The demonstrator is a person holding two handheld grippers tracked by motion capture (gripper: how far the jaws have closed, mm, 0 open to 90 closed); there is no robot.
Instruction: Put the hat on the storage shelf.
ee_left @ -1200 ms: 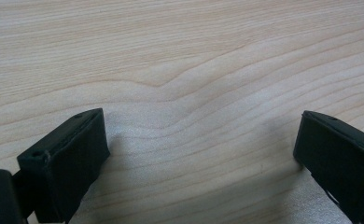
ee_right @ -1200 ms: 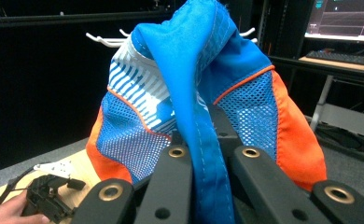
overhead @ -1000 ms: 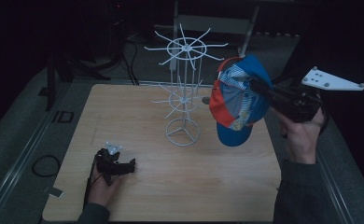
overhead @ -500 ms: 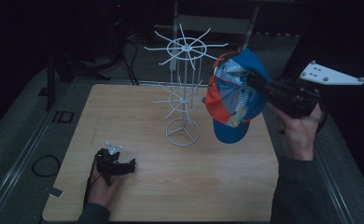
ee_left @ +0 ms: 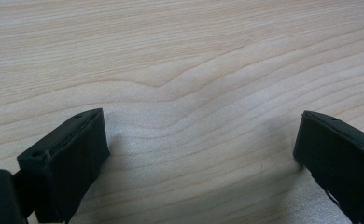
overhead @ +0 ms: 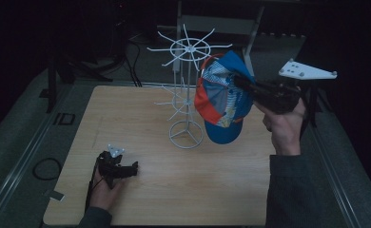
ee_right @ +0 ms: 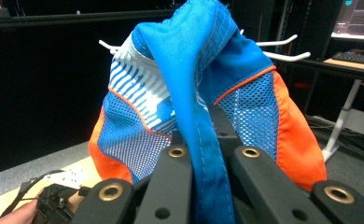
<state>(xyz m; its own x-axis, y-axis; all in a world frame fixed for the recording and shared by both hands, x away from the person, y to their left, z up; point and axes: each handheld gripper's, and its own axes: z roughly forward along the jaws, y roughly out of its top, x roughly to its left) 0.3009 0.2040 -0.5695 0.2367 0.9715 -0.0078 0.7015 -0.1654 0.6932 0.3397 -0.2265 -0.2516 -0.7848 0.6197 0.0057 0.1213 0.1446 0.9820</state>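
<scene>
A blue, orange and white cap (overhead: 224, 102) hangs in the air, right beside the white wire rack (overhead: 188, 90) that stands on the wooden table (overhead: 126, 109). My right gripper (overhead: 240, 81) is shut on a fold of the cap's blue fabric, held by a hand at the right. In the right gripper view the cap (ee_right: 203, 84) drapes over the gripper (ee_right: 201, 137), with rack prongs (ee_right: 283, 42) behind it. My left gripper (overhead: 126, 167) lies on the table near the front left. Its jaws stand open over bare wood (ee_left: 180, 56), with nothing between them (ee_left: 201, 149).
The rack's round base (overhead: 186, 134) sits mid-table, with short lower prongs (overhead: 171, 97) pointing left. A cable loop (overhead: 45, 167) lies on the floor at the left. Metal rails run along both table sides. The surroundings are dark.
My right gripper has carried the cap leftward, closer to the rack's upper ring. The left gripper has stayed put.
</scene>
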